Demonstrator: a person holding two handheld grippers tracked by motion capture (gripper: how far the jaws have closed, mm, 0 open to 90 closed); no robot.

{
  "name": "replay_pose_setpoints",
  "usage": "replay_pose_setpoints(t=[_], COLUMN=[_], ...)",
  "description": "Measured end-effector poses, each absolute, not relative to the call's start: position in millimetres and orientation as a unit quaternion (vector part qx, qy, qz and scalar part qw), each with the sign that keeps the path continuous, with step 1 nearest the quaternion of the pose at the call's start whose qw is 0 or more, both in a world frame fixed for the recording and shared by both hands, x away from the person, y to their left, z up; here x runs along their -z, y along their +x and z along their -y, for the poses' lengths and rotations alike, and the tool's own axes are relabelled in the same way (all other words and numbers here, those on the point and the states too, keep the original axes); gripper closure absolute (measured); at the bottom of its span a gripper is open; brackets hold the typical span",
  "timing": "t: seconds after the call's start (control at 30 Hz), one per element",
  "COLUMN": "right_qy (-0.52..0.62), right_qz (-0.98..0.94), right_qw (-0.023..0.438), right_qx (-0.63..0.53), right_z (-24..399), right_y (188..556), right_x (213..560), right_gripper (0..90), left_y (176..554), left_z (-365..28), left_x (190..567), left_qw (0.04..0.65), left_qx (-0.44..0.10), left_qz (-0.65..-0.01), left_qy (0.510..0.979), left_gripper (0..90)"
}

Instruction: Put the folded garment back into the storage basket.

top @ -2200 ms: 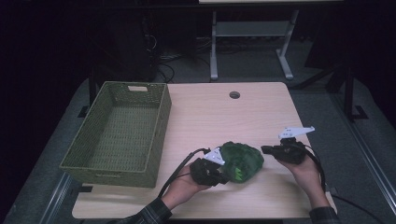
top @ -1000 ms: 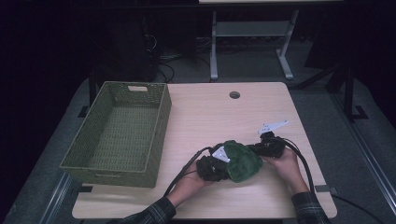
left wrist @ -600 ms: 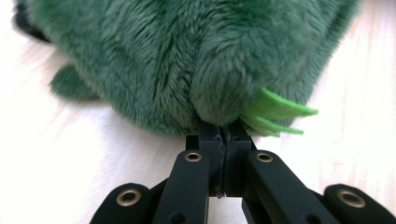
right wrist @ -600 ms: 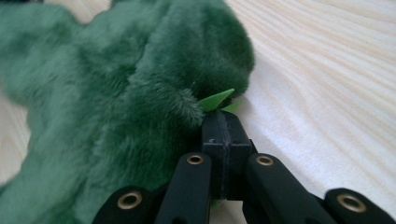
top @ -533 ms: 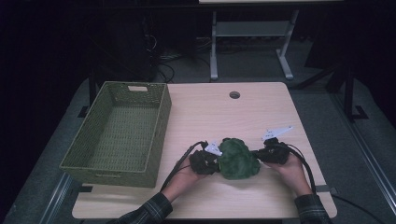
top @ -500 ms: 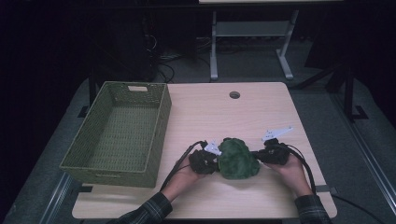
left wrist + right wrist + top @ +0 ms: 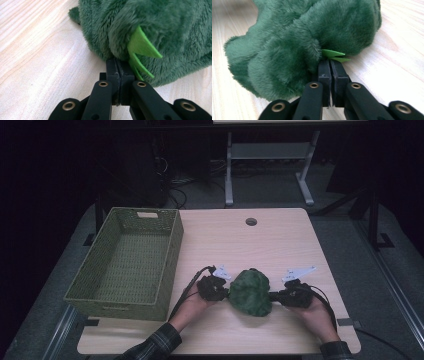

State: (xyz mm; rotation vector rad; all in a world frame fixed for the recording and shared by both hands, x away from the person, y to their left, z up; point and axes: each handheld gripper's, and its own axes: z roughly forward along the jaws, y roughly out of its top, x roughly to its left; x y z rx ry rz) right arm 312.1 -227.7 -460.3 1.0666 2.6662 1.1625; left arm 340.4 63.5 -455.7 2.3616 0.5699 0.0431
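A dark green plush toy (image 7: 251,292) with light green felt spikes lies bunched on the wooden table (image 7: 250,245) near its front edge. My left gripper (image 7: 227,292) is at the toy's left side. In the left gripper view its jaws (image 7: 116,62) are shut on a fold of the fur (image 7: 162,30) beside a felt spike. My right gripper (image 7: 272,296) is at the toy's right side. Its jaws (image 7: 330,63) pinch the fur (image 7: 299,37) just under two felt spikes and have just been easing slightly apart, fur still between them.
A large green woven basket (image 7: 170,260) stands empty on the table's left side, a hand's width from my left gripper. A round cable hole (image 7: 251,221) sits near the far edge. Cables trail from both grippers toward the front edge.
My right gripper has moved left from the table's right side to the toy and taken hold of it. My left gripper has shifted a little away from me, and the toy is bunched more upright between the two.
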Motion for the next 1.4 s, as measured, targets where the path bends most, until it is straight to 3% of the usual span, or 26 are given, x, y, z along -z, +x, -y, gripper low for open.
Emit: replay_pose_setpoints(t=[0.23, 0.43, 0.83, 1.2, 1.4], right_qy=[0.367, 0.38, 0.437, 0.44, 0.44], right_qz=[-0.841, -0.833, -0.823, -0.814, -0.814], right_qw=[0.069, 0.114, 0.157, 0.166, 0.166], right_qx=[-0.39, -0.386, -0.328, -0.34, -0.34], right_z=[242, 254, 272, 276, 276], right_y=[304, 290, 286, 288, 288], right_x=[456, 463, 477, 484, 484], right_gripper=[69.0, 45.8, 1.0, 0.2, 0.3], left_y=[340, 333, 331, 341, 347], left_z=[-76, -83, -79, -63, -55], left_x=[446, 440, 419, 411, 415], left_qw=[0.357, 0.351, 0.348, 0.349, 0.356], left_qx=[-0.007, -0.009, -0.017, -0.022, -0.008], left_qz=[-0.219, -0.202, -0.157, -0.108, -0.09], left_qy=[0.908, 0.914, 0.924, 0.931, 0.93], left_gripper=[79.9, 58.4, 28.1, 14.9, 13.8])
